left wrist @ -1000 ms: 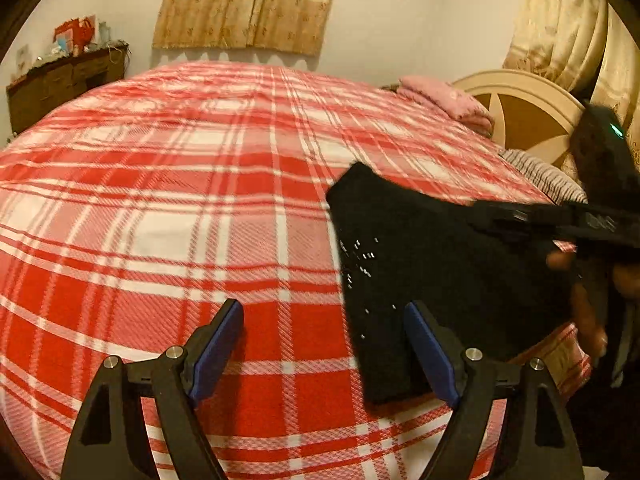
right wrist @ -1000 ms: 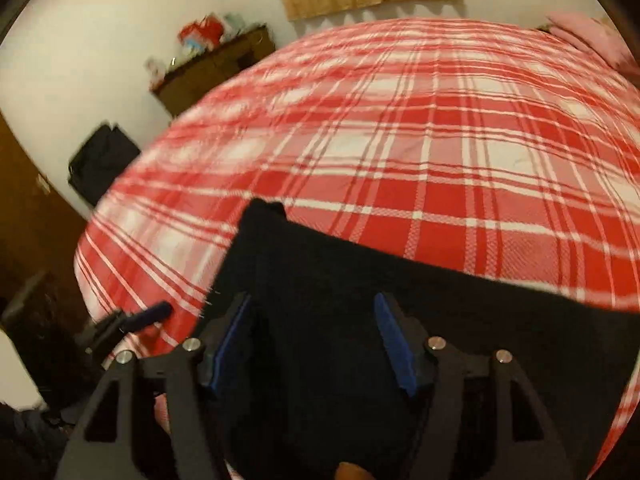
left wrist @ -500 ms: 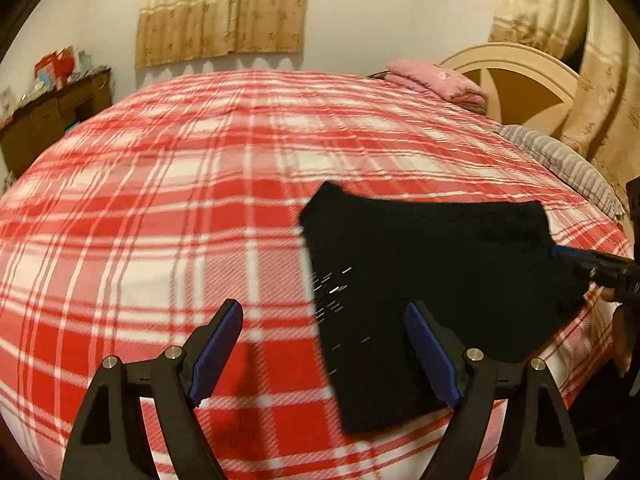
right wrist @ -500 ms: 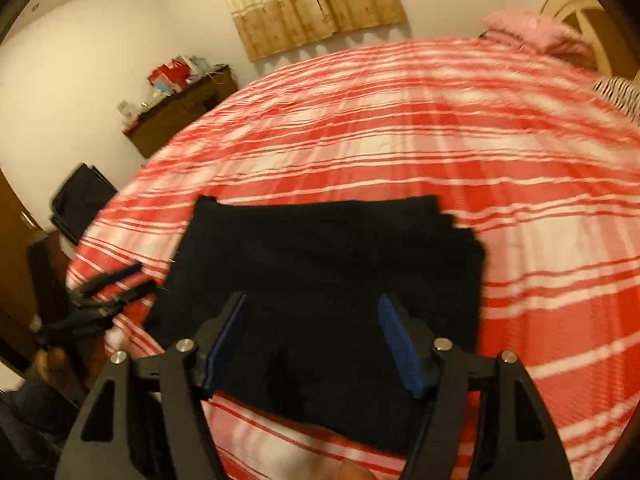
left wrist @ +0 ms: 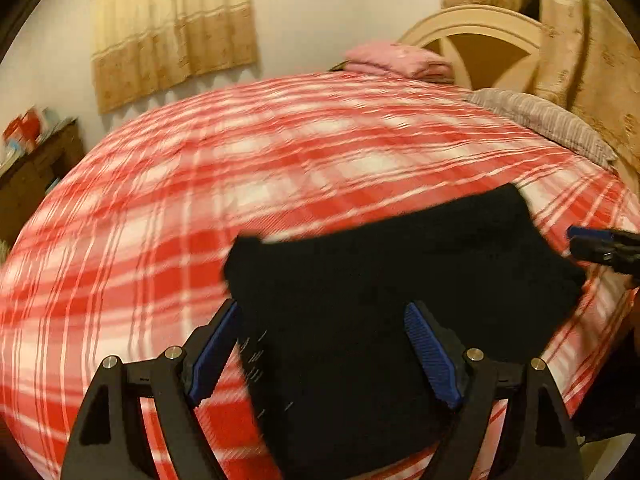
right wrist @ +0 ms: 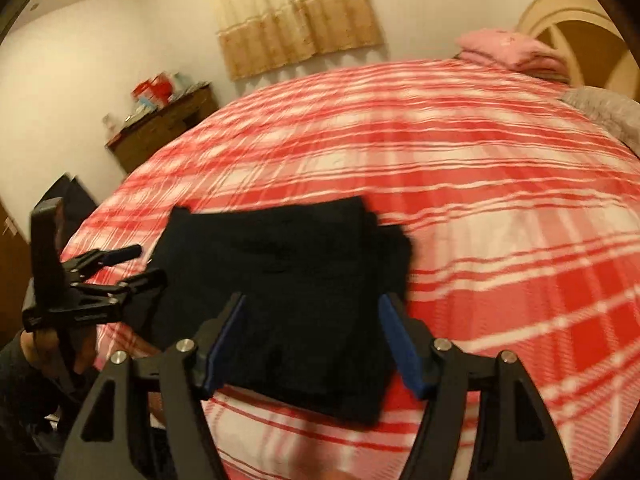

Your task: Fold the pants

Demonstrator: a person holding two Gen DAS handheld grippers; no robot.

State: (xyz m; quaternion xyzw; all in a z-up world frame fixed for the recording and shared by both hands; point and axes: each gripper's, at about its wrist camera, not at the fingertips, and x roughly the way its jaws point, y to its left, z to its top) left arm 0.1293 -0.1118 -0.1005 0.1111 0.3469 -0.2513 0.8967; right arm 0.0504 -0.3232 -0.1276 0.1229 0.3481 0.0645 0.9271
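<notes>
- The black pants [left wrist: 400, 280], soft dark cloth already folded into a flat thick rectangle, lie on the bed with the red and white checked cover [left wrist: 200, 200], close to the bed edge that is nearest to me.
- In the left wrist view the left gripper [left wrist: 320, 356] hangs above the left part of the bundle. Its blue padded fingers [left wrist: 432, 356] stand wide apart and hold nothing; the cloth is seen below and between them, not pressed.
- In the right wrist view the right gripper [right wrist: 312, 340] hangs above the near right part of the bundle [right wrist: 280, 280]. Its fingers [right wrist: 400, 344] have just been closing a little, but they are released; the cloth lies under them and I see no pinch on it.
- The relation that matters: the long axis of the bundle runs across, from one gripper to the other, along the bed edge. Each gripper points forward and down over one end, so both hands are about equally near.
- My judgement: the fold looks nearly complete. If one more fold is wanted, one short end must go over the other along this axis.
- The pictures are blurred, so I cannot tell the exact layers at the right edge.
</notes>
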